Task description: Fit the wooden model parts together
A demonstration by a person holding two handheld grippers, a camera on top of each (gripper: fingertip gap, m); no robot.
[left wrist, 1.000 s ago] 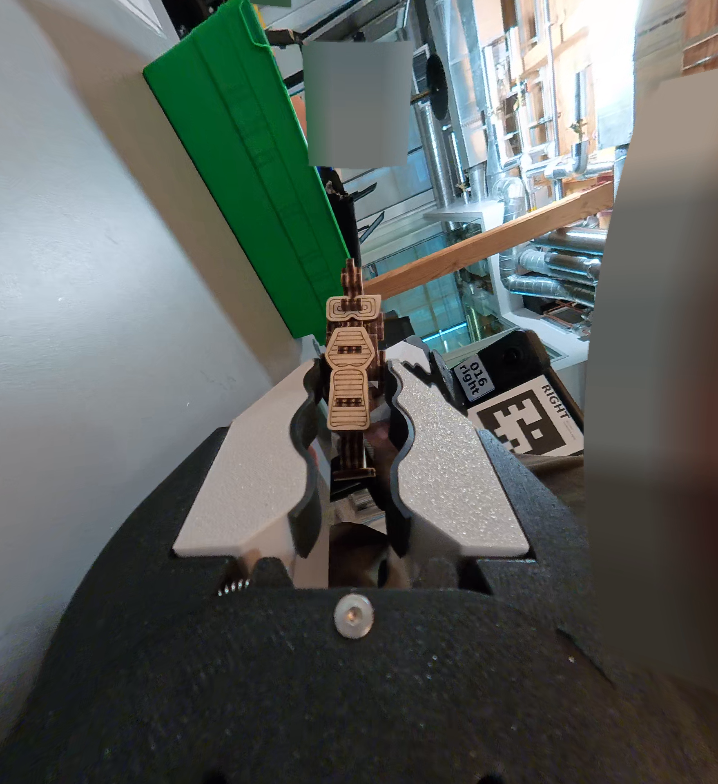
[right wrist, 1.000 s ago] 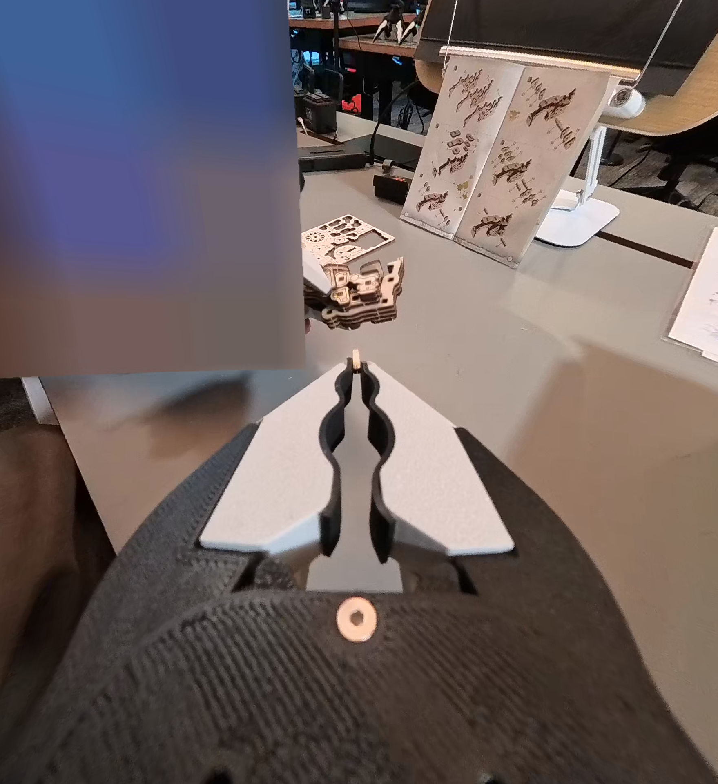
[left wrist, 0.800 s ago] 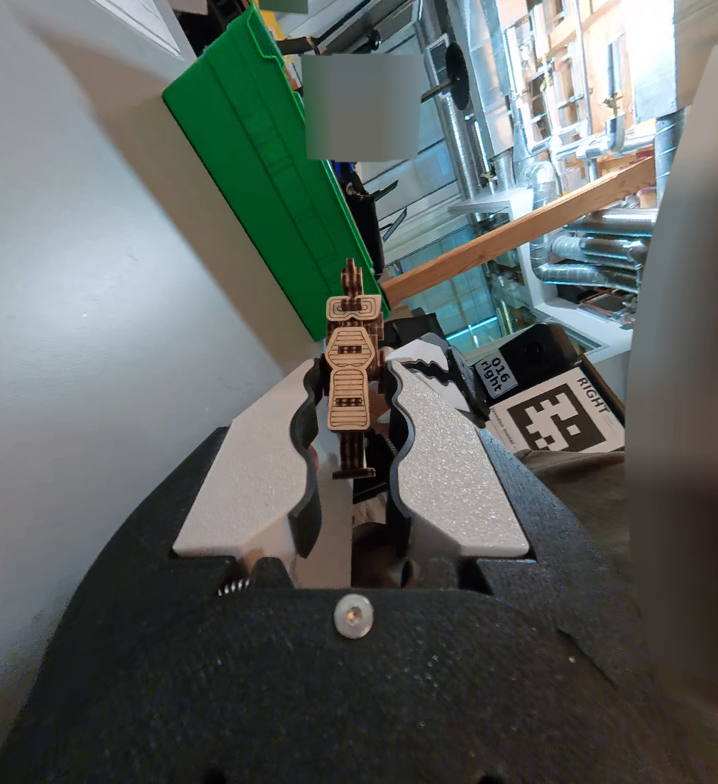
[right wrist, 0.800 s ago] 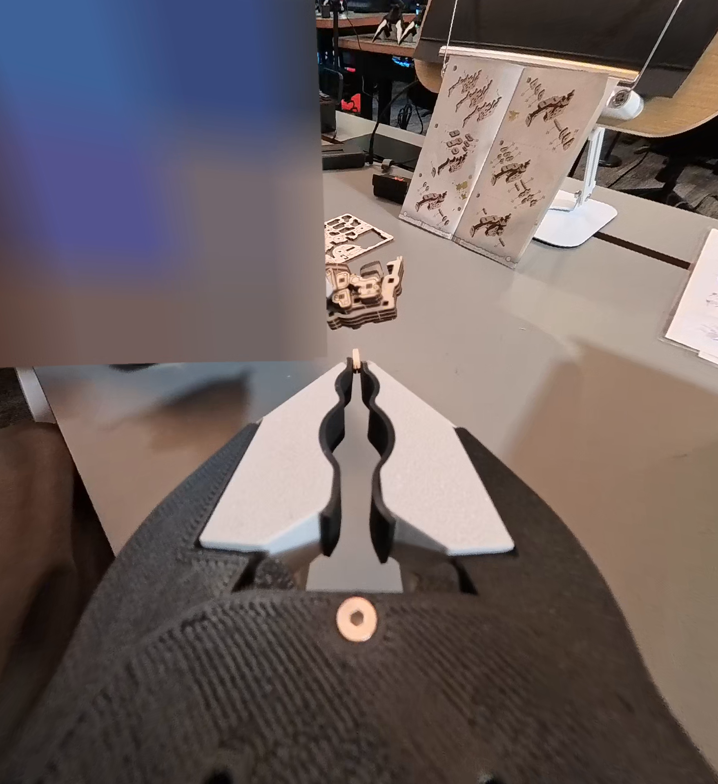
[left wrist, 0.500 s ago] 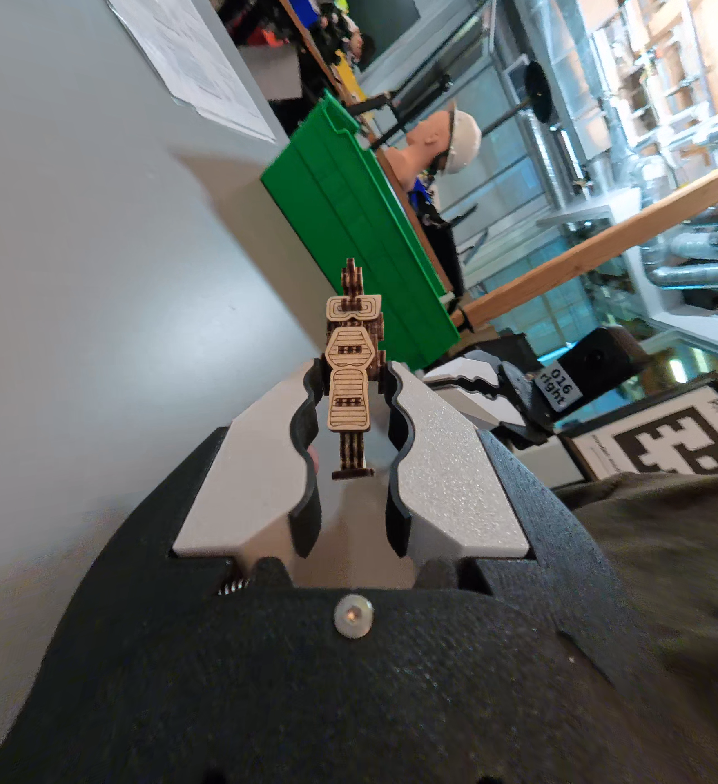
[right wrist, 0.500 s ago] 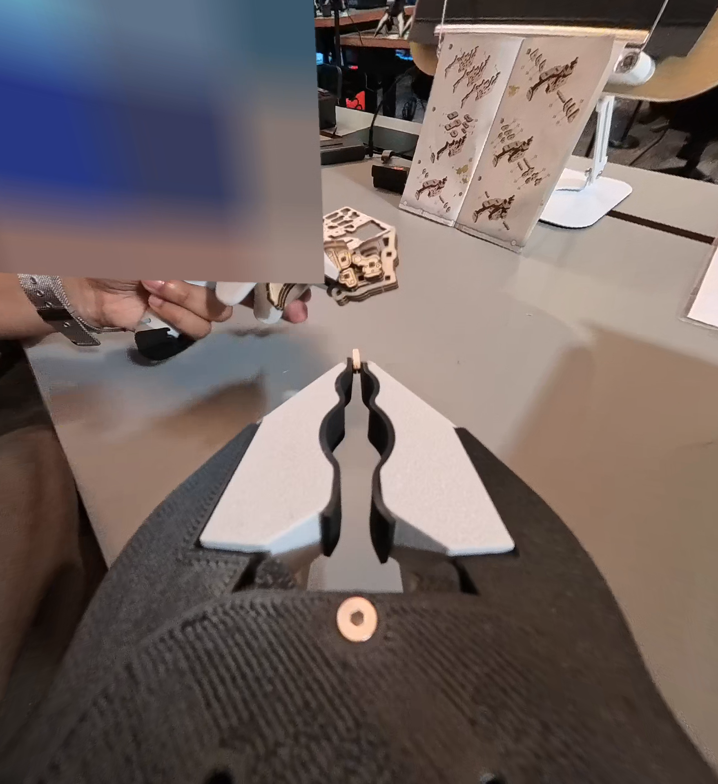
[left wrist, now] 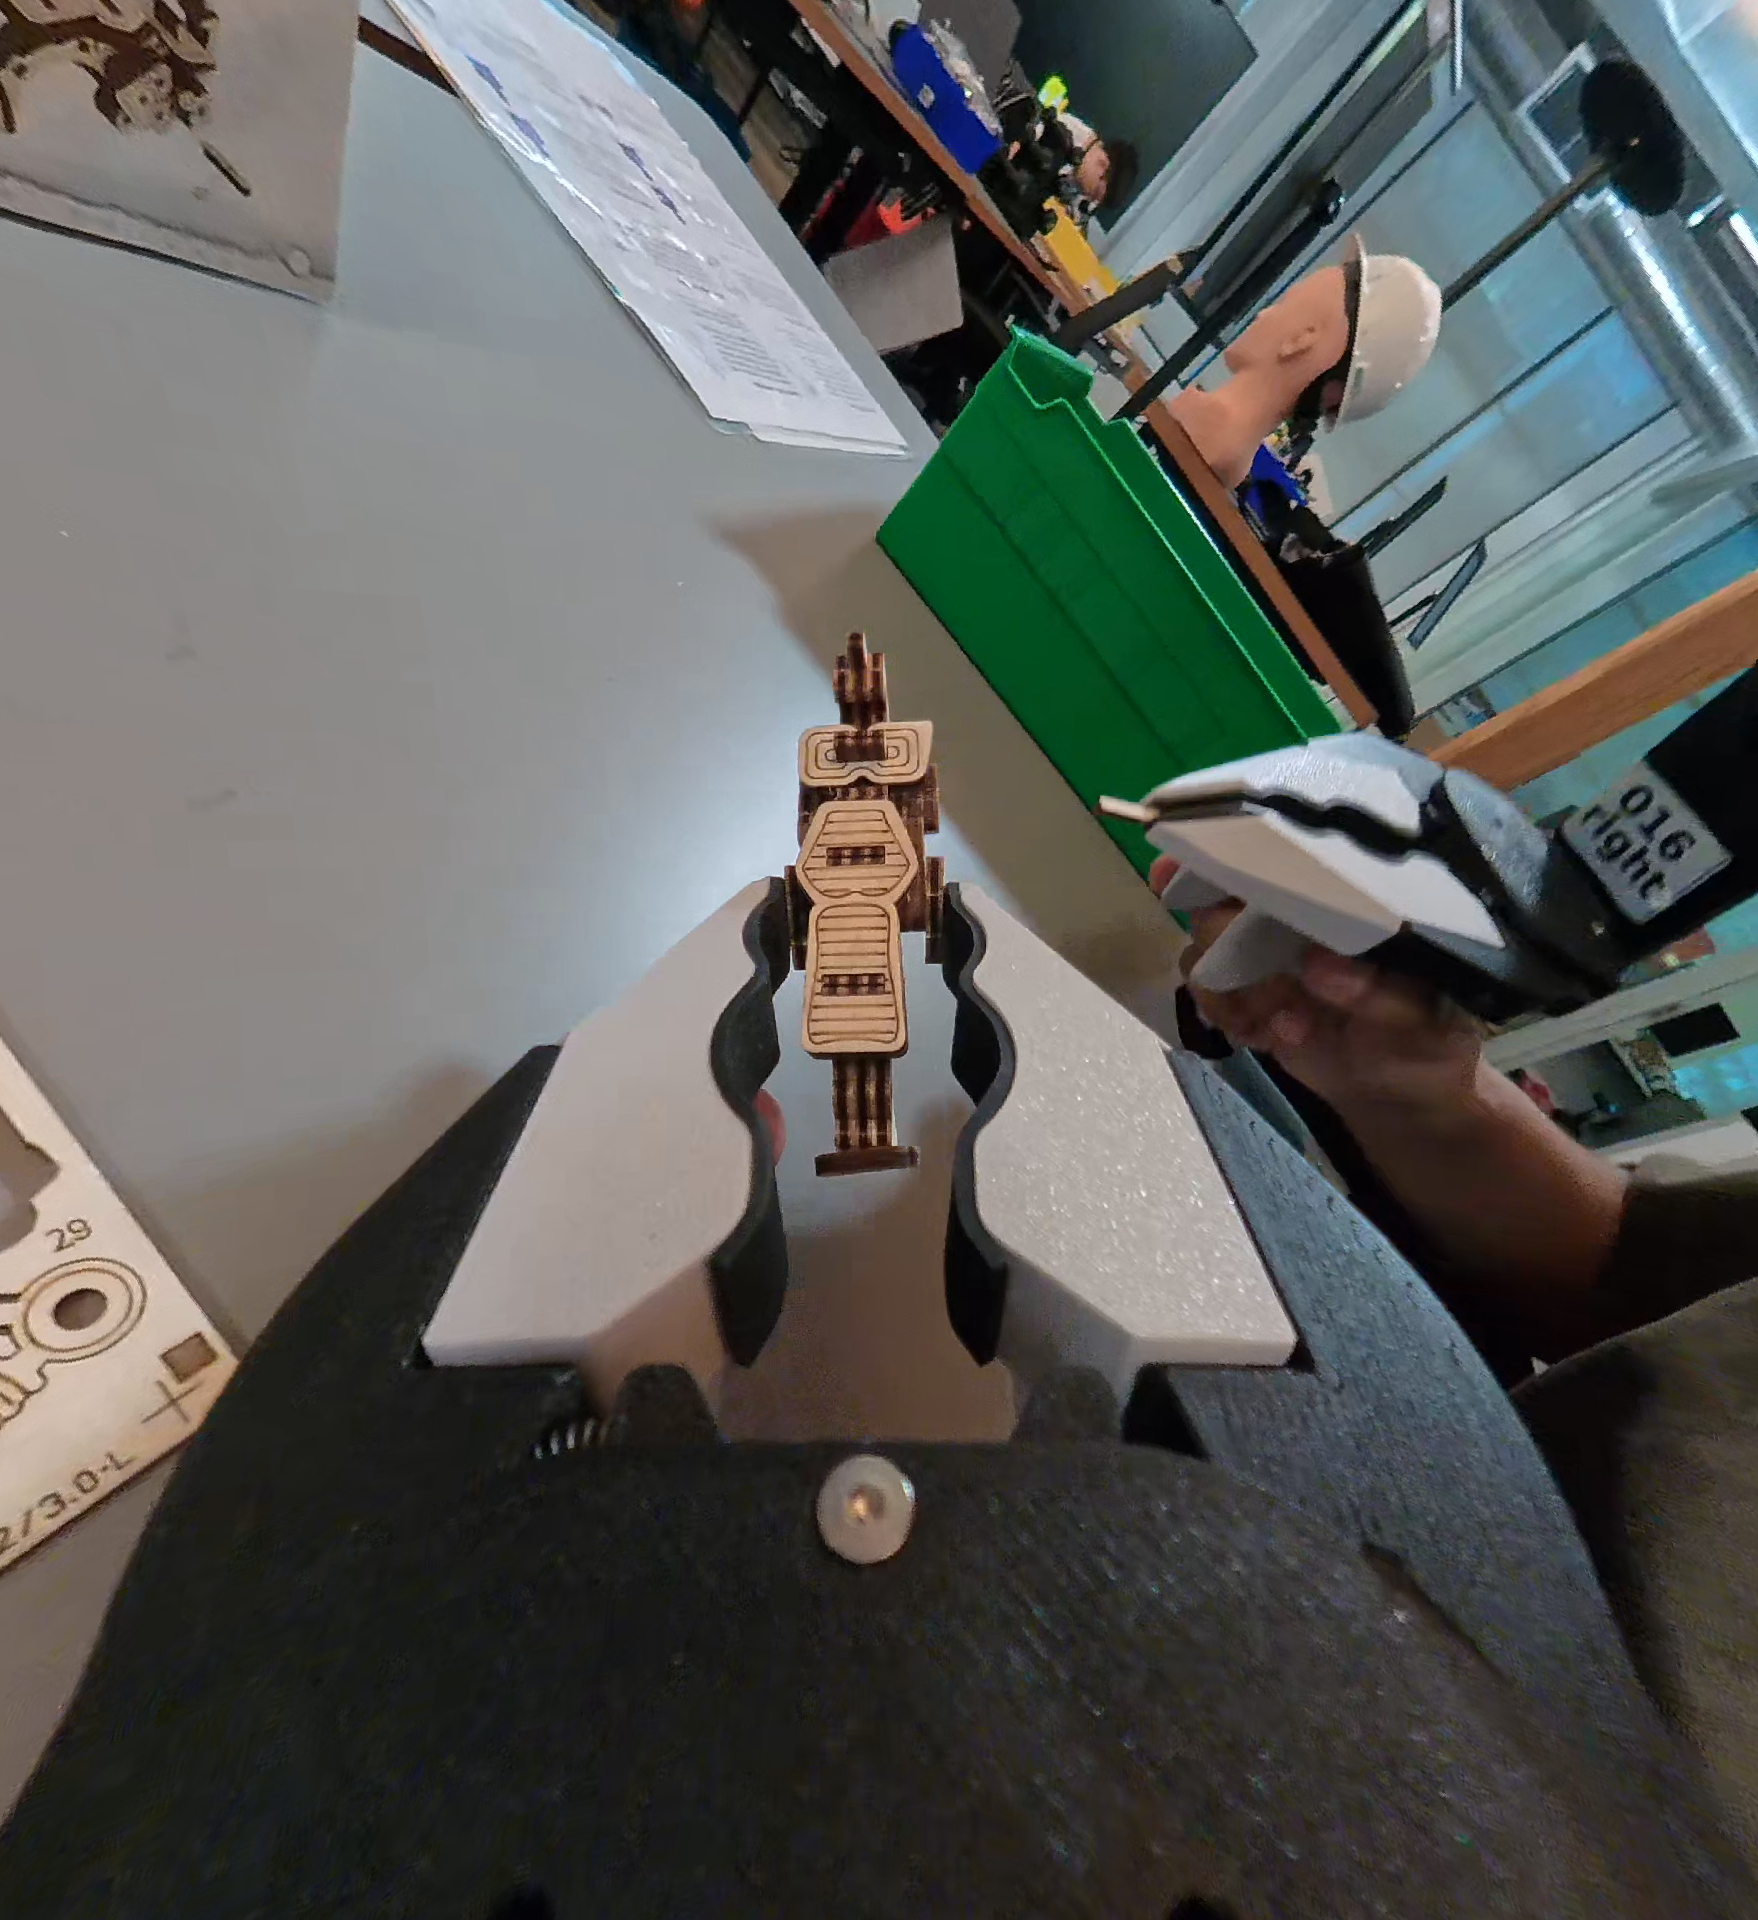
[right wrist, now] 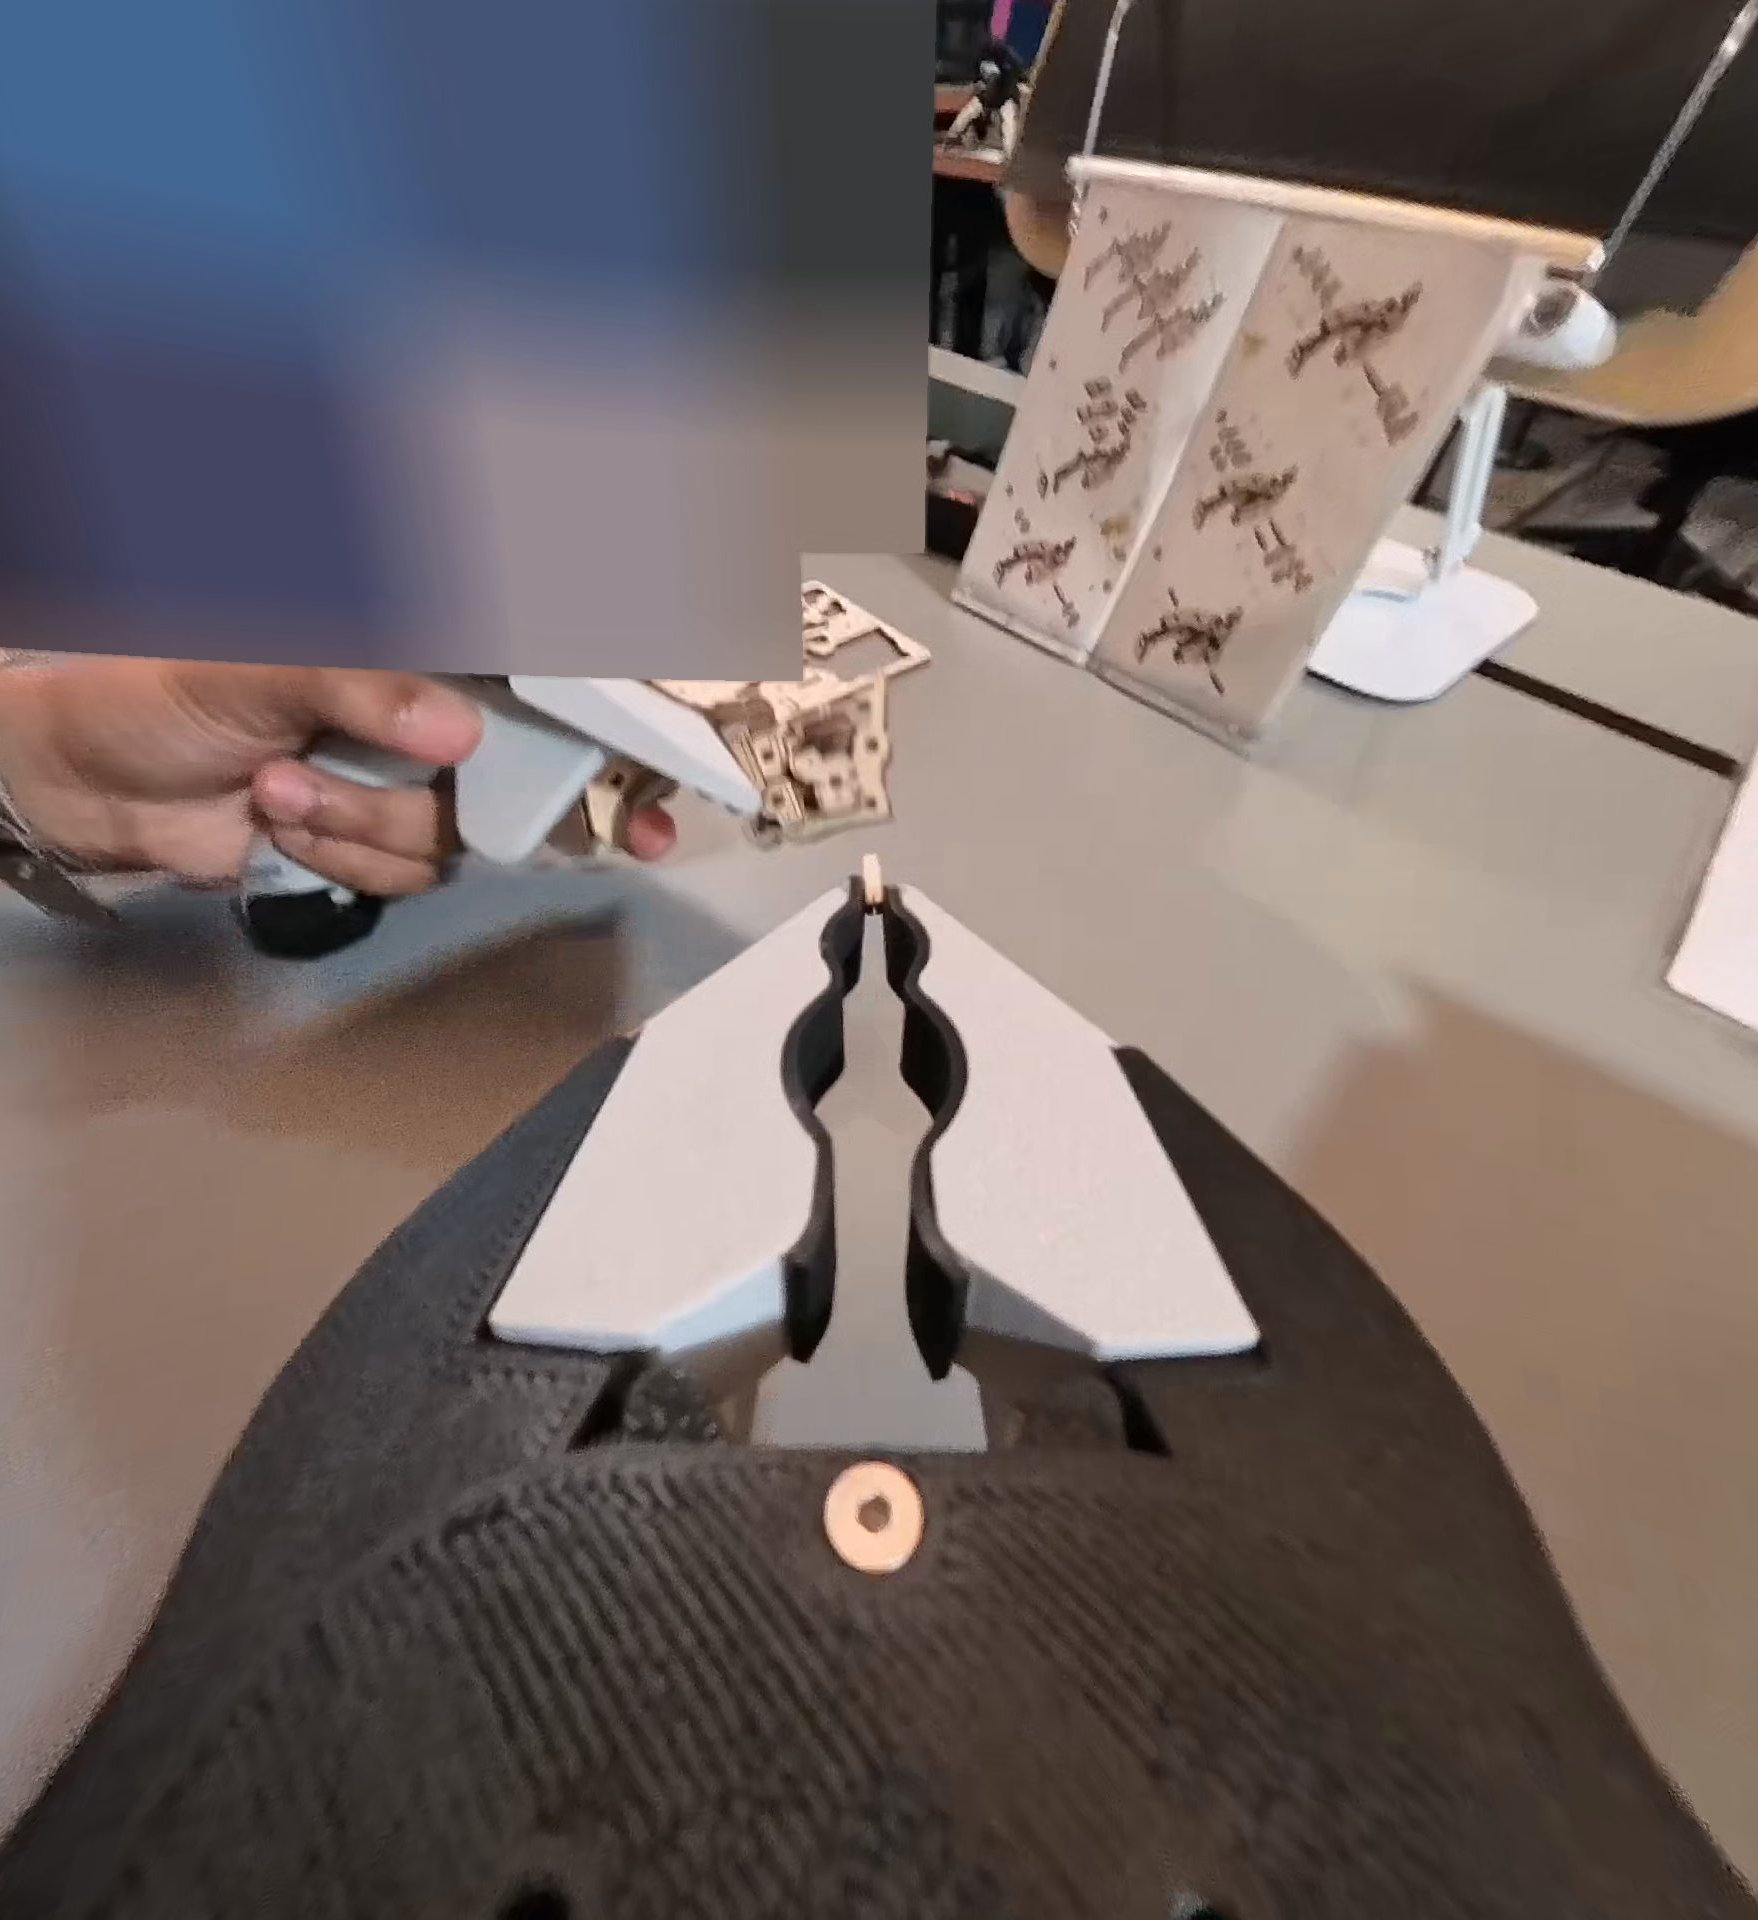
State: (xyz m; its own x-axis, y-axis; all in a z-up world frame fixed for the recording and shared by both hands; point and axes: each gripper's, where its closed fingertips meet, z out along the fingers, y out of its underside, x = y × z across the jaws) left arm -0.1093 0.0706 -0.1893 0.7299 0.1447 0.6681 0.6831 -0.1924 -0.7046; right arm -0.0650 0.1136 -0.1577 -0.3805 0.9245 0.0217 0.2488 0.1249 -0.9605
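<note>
On the left, the left gripper is clenching the half-built wooden model between its jaws, holding it upright and clear above the grey table, with the top of the model sticking out past the fingertips and a short foot hanging down between the fingers. The model is looking light and stiff, being a stack of thin laser-cut plywood layers, so it is probably needing only a modest squeeze; its small tabs and projecting ends are likely brittle, and the broad layered body, where the jaws are already pressing, seems the safest place to hold. Lying at the left edge of the table is a punched-out wooden sheet. To the right, the right gripper is pinching a tiny wooden piece at the very tips of its nearly closed fingers, hovering just beside the model and not touching it. That sliver is appearing so small and thin that it could twist or slip out under sideways force, so a straight, gentle push into its slot is seeming wise. Farther right, a green bin is standing on the table.
</note>
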